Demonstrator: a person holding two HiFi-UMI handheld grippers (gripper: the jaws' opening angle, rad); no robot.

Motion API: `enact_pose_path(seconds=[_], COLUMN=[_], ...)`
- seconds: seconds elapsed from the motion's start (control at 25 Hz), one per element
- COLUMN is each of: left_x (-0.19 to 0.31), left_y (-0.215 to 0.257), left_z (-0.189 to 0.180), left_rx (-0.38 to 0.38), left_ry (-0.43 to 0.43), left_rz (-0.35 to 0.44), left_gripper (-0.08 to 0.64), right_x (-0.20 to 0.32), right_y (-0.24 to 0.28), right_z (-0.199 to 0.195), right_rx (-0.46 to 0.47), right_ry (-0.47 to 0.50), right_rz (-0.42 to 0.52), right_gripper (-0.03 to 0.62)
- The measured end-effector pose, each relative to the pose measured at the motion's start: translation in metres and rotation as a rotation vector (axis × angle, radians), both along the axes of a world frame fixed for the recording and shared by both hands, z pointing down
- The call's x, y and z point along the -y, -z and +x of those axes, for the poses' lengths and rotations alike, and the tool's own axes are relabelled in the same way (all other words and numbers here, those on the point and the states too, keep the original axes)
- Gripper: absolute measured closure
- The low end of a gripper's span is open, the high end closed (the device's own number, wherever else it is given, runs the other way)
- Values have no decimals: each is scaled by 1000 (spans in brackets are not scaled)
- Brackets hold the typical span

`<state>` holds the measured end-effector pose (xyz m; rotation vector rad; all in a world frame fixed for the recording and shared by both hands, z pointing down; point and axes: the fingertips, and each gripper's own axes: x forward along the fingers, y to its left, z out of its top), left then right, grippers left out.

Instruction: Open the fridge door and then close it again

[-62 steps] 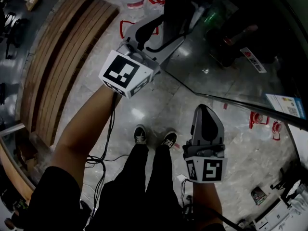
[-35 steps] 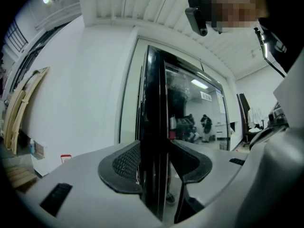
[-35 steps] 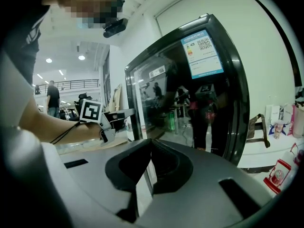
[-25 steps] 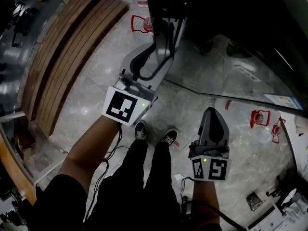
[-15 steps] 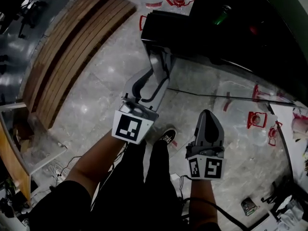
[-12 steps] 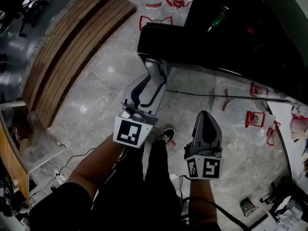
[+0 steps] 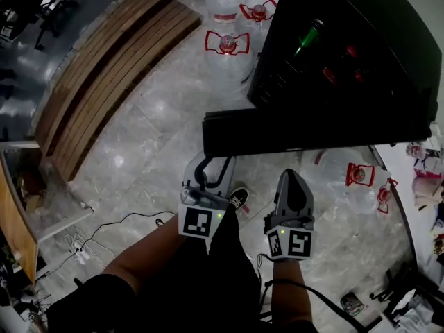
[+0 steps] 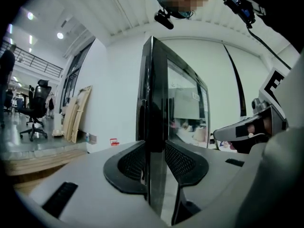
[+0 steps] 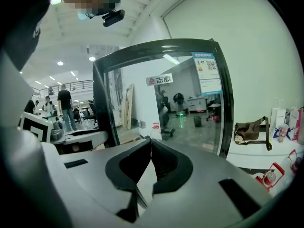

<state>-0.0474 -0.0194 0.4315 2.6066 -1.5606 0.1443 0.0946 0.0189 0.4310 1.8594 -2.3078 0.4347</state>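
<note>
fridge door point(image 7: 312, 134), black-framed with a glass pane, swung wide out from the tall black fridge cabinet point(image 7: 361, 61); seen from above in the head view as a dark bar across the pale marbled stone floor point(image 7: 152, 116); gripped at its free edge by the grey two-jaw left gripper point(image 7: 211, 166); in the left gripper view, upright as a thin black edge point(image 8: 156, 103) between the ribbed black pads point(image 8: 129, 163), one pad against each face; jaws only as far apart as that edge is thick, just been closing in, now clamped on it; grey two-jaw right gripper point(image 7: 290, 179) just beside the left one, clear of the door and short of its dark bar in the head view; jaws pressed together at the tips, nothing between them; glass pane of the door point(image 9: 166, 94) filling the right gripper view ahead; inside the cabinet, a green bottle point(image 7: 306, 37) and red cans point(image 7: 336, 71); clear water jugs point(image 7: 227, 47) with red handles on the floor near the cabinet's corner; slatted brown wooden bench point(image 7: 104, 68) well off to the left
</note>
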Motion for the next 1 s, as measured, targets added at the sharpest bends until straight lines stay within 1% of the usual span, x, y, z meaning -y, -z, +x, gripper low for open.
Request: enact_pose_path(seconds=[0.08,0.28,0.32,0.44,0.48,0.56,0.72,0.84,0.88,1.0], left_x=[-15,-44,-48,-57,-60,-66,-71,-68,-66,-63], left_y=[-1,-1,-1,2,2,2,5,4,4,4], left_z=[1,6,7,8,10,12,13,12,12,12], left_rx=[14,114,122,39,57,118,132,73,75,112], left_ry=[7,-28,-33,12,1,-35,-40,-2,-2,-23], left_rz=[-14,-18,-18,-42,-42,-33,-21,-54,-58,-42], left_gripper=[430,440,442,448,449,453,457,457,457,460], right_x=[-6,-17,-19,-21,-22,-22,-23,-22,-21,-21], right_y=[4,13,15,21,22,27,35,38,38,37], right_z=[1,6,7,12,14,15,16,17,18,17], right_rx=[3,4,2,-1,-2,-2,-8,-9,-8,-7], right_ry=[-2,-13,-16,-21,-23,-25,-21,-14,-13,-12], right_rz=[-1,-6,-7,-5,-5,-3,4,4,6,8], right_gripper=[577,577,577,577,577,577,577,577,577,577])
